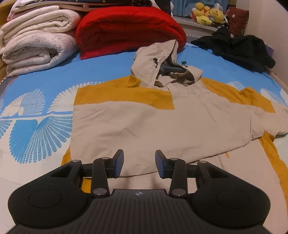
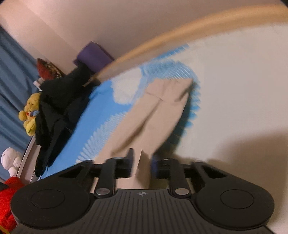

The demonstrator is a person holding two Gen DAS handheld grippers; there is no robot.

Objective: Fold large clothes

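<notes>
A beige and mustard hooded jacket [image 1: 144, 118] lies spread on the blue and white bedsheet [image 1: 36, 117], hood [image 1: 158, 59] at the far side. Its left side is folded in over the body. My left gripper [image 1: 139, 162] is open and empty, hovering just above the jacket's near hem. In the blurred right wrist view, my right gripper [image 2: 142, 162] is closed on the beige sleeve [image 2: 158, 111], which stretches away from the jaws over the sheet.
Folded white blankets [image 1: 34, 39] and a red blanket [image 1: 129, 28] are stacked at the bed's far left. A black garment [image 1: 239, 48] lies far right, also in the right wrist view [image 2: 57, 111]. Plush toys [image 1: 208, 14] sit behind. The wooden bed edge [image 2: 162, 41] runs along the wall.
</notes>
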